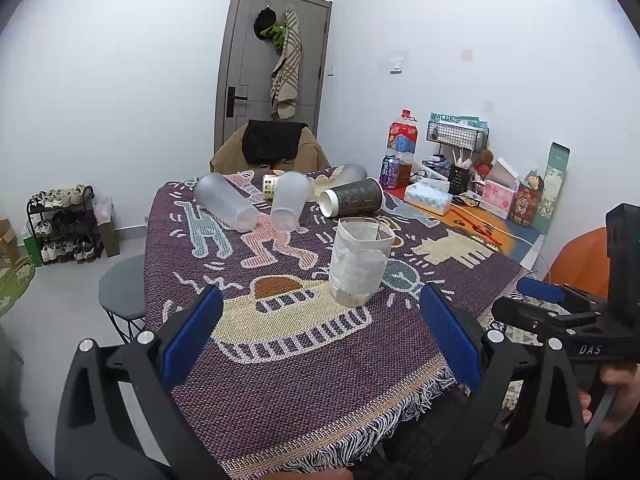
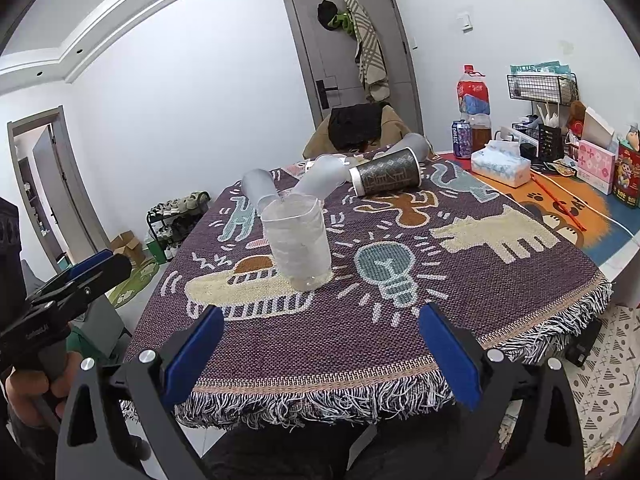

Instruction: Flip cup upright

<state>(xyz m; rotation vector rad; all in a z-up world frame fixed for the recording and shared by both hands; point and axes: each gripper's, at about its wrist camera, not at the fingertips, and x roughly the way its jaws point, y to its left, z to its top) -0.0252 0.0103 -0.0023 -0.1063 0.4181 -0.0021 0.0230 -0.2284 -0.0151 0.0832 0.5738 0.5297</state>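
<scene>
White walls (image 1: 120, 80), grey door (image 1: 276, 60)

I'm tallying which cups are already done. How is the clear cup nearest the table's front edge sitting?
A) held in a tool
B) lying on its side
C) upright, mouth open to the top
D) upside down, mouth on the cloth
C: the clear cup stands on its base on the patterned tablecloth with its open rim up, free of both open tools; the cups behind it lie on their sides.

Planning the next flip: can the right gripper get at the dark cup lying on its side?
Probably yes. The right gripper is open and empty, and the dark cup lies exposed at the far side. The upright clear cup stands left of a straight path.
</scene>
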